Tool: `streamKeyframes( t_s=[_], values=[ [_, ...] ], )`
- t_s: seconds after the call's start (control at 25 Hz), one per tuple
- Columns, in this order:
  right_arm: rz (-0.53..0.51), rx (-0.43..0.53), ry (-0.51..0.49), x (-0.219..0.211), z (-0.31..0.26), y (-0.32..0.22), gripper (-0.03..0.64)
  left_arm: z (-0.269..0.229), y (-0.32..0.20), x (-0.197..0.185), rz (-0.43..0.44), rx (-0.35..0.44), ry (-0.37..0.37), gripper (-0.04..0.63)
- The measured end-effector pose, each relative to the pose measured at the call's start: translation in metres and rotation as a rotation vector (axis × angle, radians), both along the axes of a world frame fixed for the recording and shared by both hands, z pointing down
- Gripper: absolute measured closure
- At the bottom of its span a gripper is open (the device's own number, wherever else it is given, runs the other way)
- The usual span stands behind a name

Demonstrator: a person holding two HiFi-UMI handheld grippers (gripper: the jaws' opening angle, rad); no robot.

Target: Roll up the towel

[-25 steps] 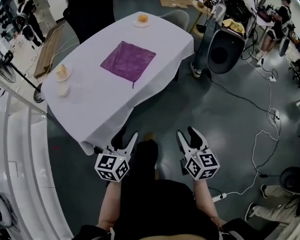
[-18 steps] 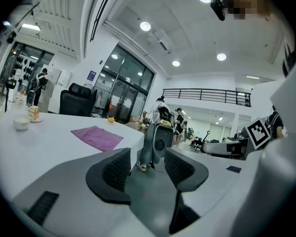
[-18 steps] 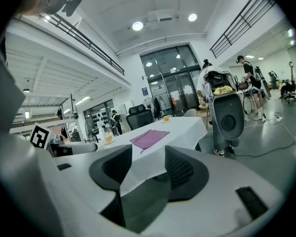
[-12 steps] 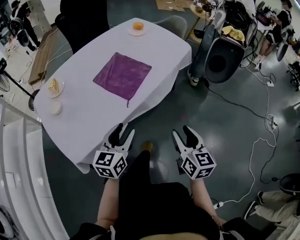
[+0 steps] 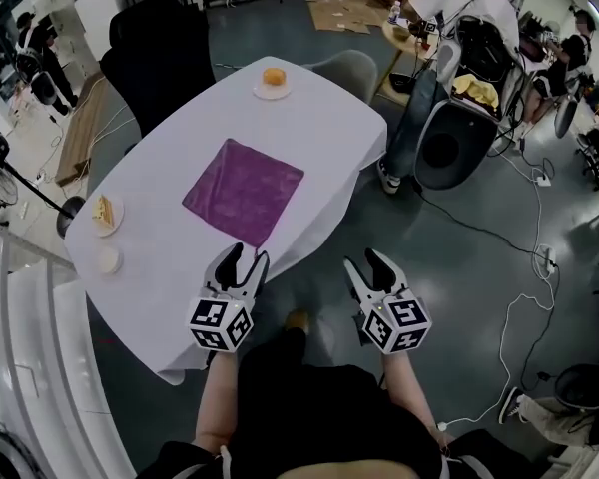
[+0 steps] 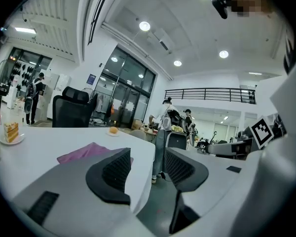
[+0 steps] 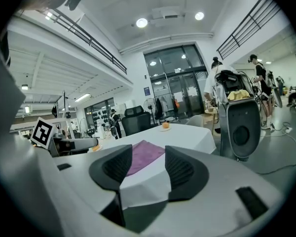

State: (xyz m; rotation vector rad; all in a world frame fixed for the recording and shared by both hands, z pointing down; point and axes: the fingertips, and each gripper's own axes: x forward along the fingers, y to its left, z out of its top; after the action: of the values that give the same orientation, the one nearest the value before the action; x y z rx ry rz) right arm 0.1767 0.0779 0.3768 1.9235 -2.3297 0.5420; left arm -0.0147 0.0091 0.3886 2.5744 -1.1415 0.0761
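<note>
A purple towel (image 5: 244, 190) lies spread flat near the middle of the white-clothed table (image 5: 160, 267). It also shows past the jaws as a purple patch (image 6: 84, 152) in the left gripper view and as a towel (image 7: 144, 154) in the right gripper view. My left gripper (image 5: 242, 258) hangs open just over the table's near edge, short of the towel. My right gripper (image 5: 363, 264) is open too, over the floor to the right of the table. Neither holds anything.
A plate with an orange (image 5: 272, 79) sits at the table's far end. A plate with cake (image 5: 104, 211) and a small cup (image 5: 107, 259) stand on the left side. A black chair (image 5: 160, 48), a grey chair (image 5: 347, 70), people and floor cables (image 5: 519, 267) surround the table.
The table and towel have drawn closer and lower in the head view. My left gripper now reaches the table's near edge. Both grippers stay open.
</note>
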Motion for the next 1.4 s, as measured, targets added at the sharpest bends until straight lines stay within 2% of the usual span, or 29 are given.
streamKeyframes(
  t_s=[0.4, 0.64, 0.88, 1.2, 1.4],
  values=[
    [-0.008, 0.017, -0.002, 0.023, -0.003, -0.085, 0.397, -0.003, -0.081, 0.022, -0.003, 0.013, -0.001, 0.376],
    [-0.03, 0.027, 0.01, 0.024, 0.004, -0.128, 0.397, 0.008, -0.118, 0.01, -0.038, 0.018, -0.015, 0.376],
    [-0.061, -0.029, 0.003, 0.023, 0.02, -0.145, 0.397, 0.01, -0.129, -0.001, -0.085, 0.002, -0.012, 0.376],
    [-0.179, -0.066, -0.01, 0.002, 0.034, -0.166, 0.397, 0.026, -0.12, -0.019, -0.176, -0.048, -0.027, 0.376],
    [-0.316, -0.083, 0.006, -0.003, 0.028, -0.197, 0.397, 0.021, -0.122, -0.023, -0.294, -0.07, -0.023, 0.376]
  ],
)
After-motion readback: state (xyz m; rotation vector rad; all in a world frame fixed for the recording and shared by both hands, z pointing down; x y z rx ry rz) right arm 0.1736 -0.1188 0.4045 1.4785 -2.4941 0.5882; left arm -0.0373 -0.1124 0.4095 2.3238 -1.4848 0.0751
